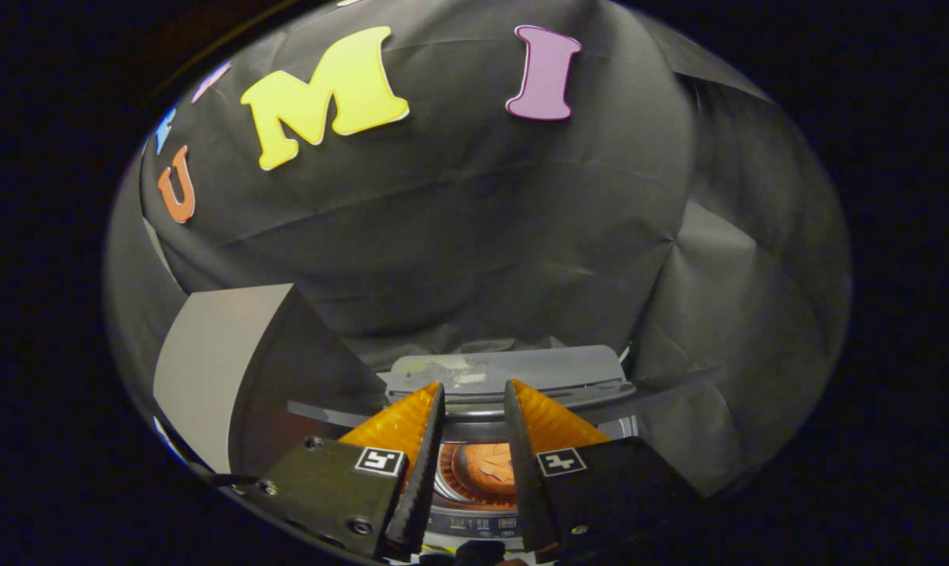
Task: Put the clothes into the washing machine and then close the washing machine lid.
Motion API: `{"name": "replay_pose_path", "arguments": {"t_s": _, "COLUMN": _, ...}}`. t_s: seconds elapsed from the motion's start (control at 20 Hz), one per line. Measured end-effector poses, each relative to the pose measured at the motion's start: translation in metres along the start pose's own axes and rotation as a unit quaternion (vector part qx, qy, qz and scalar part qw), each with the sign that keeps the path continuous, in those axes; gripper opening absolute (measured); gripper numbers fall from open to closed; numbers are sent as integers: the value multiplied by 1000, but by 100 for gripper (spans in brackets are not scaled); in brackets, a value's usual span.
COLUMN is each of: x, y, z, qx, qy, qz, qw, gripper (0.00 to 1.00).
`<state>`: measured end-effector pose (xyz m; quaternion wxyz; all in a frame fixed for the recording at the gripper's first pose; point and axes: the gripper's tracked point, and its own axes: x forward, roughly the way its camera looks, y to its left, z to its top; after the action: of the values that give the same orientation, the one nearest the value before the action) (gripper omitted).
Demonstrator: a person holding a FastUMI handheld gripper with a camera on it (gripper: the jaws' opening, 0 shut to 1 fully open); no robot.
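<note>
1. Orange fabric, presumably the clothes (486, 468), lies inside the drum of the washing machine (474, 515), seen between the claw's fingers and below them.
2. Grey lid (509, 369) stands raised at the back of the opening, just beyond the fingertips; task's remaining step looks to be closing it.
3. Handling, judged: lid is rigid, light, hinged; best pushed or pinched at its free front edge.
4. Claw (474, 393): fingers parted a moderate gap, nothing held, nothing touched.
5. Grey box (222, 369) stands beside the machine.
</note>
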<state>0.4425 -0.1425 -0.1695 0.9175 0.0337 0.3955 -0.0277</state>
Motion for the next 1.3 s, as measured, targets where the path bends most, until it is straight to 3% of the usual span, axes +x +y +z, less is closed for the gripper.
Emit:
{"name": "replay_pose_path", "arguments": {"t_s": 0.8, "x": 5, "y": -20, "z": -85, "qx": 22, "qy": 83, "qz": -11, "qw": 996, "gripper": 48}}
{"name": "replay_pose_path", "arguments": {"t_s": 1.3, "x": -21, "y": -16, "z": -95, "qx": 8, "qy": 69, "qz": -21, "qw": 997, "gripper": 48}}
